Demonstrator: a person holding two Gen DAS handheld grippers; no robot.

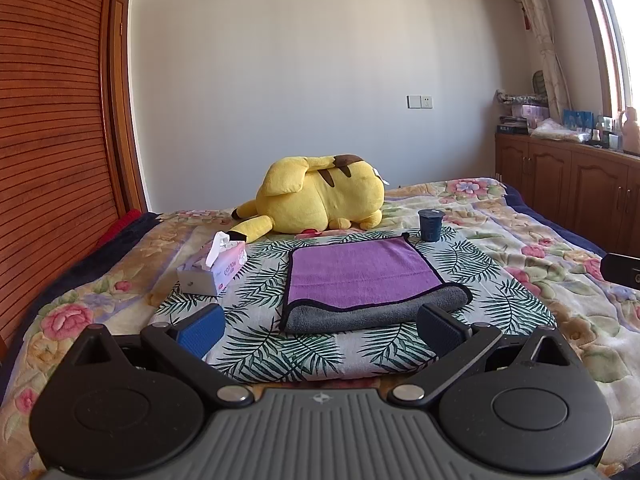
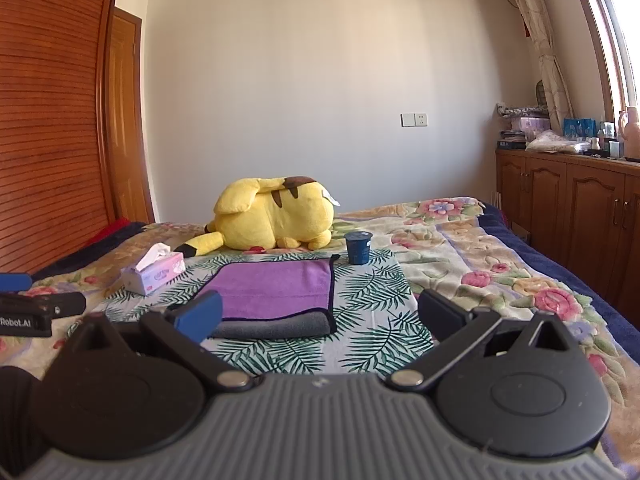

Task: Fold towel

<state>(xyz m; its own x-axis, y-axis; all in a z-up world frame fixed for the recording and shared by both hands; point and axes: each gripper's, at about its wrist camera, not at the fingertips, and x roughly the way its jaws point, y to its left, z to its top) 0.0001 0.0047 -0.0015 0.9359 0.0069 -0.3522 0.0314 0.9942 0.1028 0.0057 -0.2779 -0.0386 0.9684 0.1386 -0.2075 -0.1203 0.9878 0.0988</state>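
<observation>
Hiding the towel's point(image 2: 276, 292) near-left corner, the right hand-held gripper point(image 2: 320, 318) gapes empty.

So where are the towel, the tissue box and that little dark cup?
towel point(image 1: 360, 272): left wrist view, on its purple top face.
tissue box point(image 1: 228, 266): left wrist view, on its pink printed side.
dark cup point(image 2: 358, 248): right wrist view, on its side wall.
</observation>
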